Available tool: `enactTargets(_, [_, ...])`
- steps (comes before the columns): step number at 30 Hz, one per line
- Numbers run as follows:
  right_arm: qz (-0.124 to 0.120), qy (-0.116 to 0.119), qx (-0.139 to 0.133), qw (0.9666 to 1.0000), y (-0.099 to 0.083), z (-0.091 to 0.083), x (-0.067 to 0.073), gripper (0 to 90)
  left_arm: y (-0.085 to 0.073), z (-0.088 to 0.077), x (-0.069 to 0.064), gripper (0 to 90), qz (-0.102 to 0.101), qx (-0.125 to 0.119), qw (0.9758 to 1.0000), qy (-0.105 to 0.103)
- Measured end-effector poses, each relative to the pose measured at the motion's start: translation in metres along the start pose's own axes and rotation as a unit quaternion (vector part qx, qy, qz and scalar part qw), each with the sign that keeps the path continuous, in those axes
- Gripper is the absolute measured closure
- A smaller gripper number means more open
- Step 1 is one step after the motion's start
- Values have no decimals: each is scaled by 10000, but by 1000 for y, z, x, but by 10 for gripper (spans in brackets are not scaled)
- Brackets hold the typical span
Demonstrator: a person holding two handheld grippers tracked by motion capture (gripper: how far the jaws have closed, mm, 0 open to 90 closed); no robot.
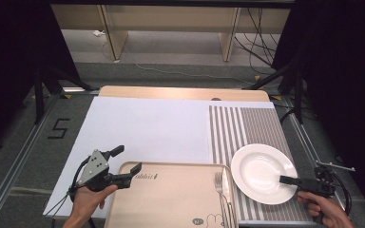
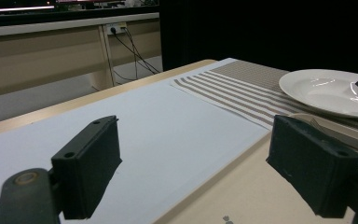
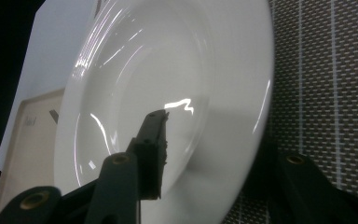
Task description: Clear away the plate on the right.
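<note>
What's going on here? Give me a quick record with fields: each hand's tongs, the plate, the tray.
left tongs: open, jaws straddling the tray's far left corner
right tongs: one jaw over the plate's rim, the other under it; grip not certain
plate: white, empty, on the striped mat
tray: beige, near edge of table, fork along its right side

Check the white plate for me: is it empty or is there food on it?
Empty: the plate shows bare white, with one right gripper jaw over its rim.
</note>
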State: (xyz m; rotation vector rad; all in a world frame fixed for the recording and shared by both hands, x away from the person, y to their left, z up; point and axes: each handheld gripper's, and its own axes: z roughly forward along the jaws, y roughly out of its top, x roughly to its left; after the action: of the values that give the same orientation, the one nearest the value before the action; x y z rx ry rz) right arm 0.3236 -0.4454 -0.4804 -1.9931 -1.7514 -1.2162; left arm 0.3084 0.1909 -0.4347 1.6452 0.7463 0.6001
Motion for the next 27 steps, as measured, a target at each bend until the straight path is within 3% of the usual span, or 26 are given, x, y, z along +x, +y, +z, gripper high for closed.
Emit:
enactTargets(2, [-76, -135, 28, 9999, 0, 1, -1, 611, 0, 0, 0, 160, -1, 0, 10000, -1])
enactTargets(9, [26, -169, 36, 9998, 1, 2, -1, 657, 0, 0, 0, 160, -5, -12, 10000, 4])
enactTargets(17, [41, -137, 60, 9999, 2, 3, -2, 715, 0, 0, 1, 160, -32, -68, 10000, -13])
enactTargets(27, [234, -93, 77, 9997, 2, 4, -2, 743, 0, 0, 0, 160, -19, -22, 10000, -11])
